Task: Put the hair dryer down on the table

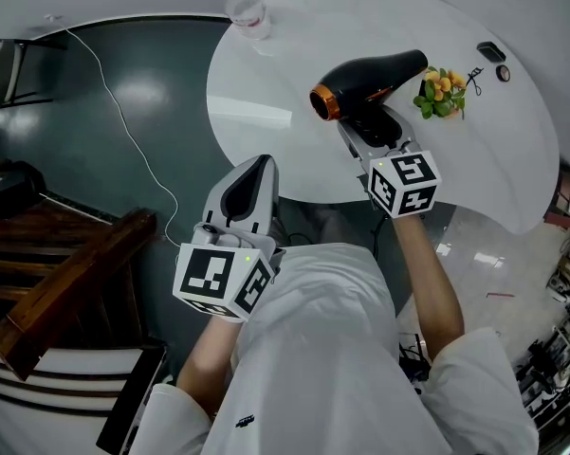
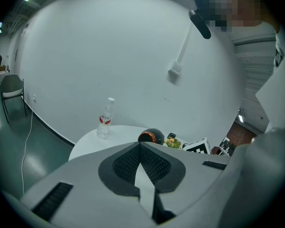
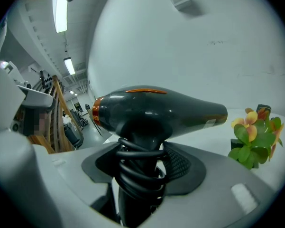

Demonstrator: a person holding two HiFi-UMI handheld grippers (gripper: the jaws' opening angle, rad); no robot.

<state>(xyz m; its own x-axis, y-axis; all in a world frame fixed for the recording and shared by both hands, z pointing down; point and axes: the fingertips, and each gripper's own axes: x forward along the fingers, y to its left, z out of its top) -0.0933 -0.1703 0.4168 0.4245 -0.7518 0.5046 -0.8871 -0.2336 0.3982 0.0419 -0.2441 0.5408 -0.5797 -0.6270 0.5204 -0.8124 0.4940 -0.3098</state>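
Note:
A black hair dryer [image 1: 365,81] with an orange ring round its nozzle hangs over the white round table [image 1: 266,150]. My right gripper [image 1: 375,126] is shut on its handle, round which the black cord is wound [image 3: 140,167]. The body [image 3: 156,113] lies crosswise above the jaws, with the nozzle pointing left. My left gripper [image 1: 251,183] is held low near the table's front edge, its jaws closed together with nothing between them. The dryer [image 2: 151,136] shows small beyond it in the left gripper view.
A water bottle [image 1: 247,9] stands at the table's far left edge. A small potted plant with yellow flowers [image 1: 443,91] sits just right of the dryer, small dark items [image 1: 493,55] beyond it. A white cable [image 1: 123,121] runs over the dark floor; wooden furniture [image 1: 66,282] stands at left.

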